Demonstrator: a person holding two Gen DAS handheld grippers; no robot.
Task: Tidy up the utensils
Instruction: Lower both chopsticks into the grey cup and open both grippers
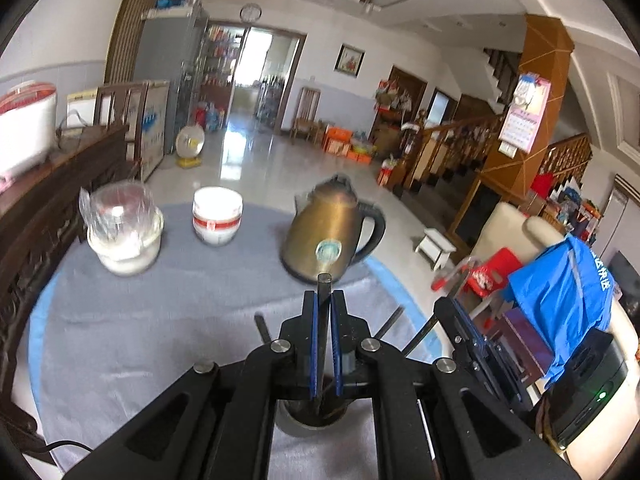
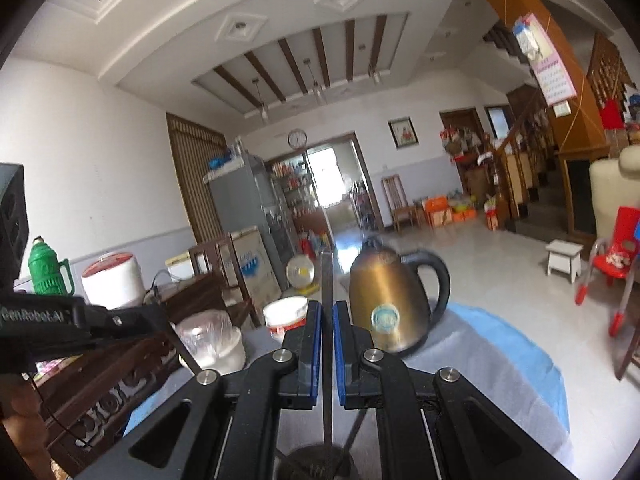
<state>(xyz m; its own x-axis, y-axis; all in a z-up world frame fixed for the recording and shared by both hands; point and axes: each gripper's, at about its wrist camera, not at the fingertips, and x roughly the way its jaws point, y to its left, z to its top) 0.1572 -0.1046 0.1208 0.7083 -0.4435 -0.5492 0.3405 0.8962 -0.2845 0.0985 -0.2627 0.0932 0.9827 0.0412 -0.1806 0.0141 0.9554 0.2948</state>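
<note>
Chopsticks are what we judge these dark rods to be. Our left tool (image 1: 324,312) is clamped narrow on one chopstick (image 1: 324,286), whose squared tip pokes out beyond the blue pads; its lower end runs down toward a dark round holder (image 1: 310,414) on the table (image 1: 160,320). Our right tool (image 2: 328,320) grips a second chopstick (image 2: 327,276) the same way, standing upright above what looks like that holder (image 2: 316,460), where other sticks lean. They look light, stiff and smooth, apt to pivot or slip, so we favour holding mid-shaft, squarely. Beyond stand a brass kettle (image 1: 332,228), stacked bowls (image 1: 217,216) and a covered bowl (image 1: 124,232).
</note>
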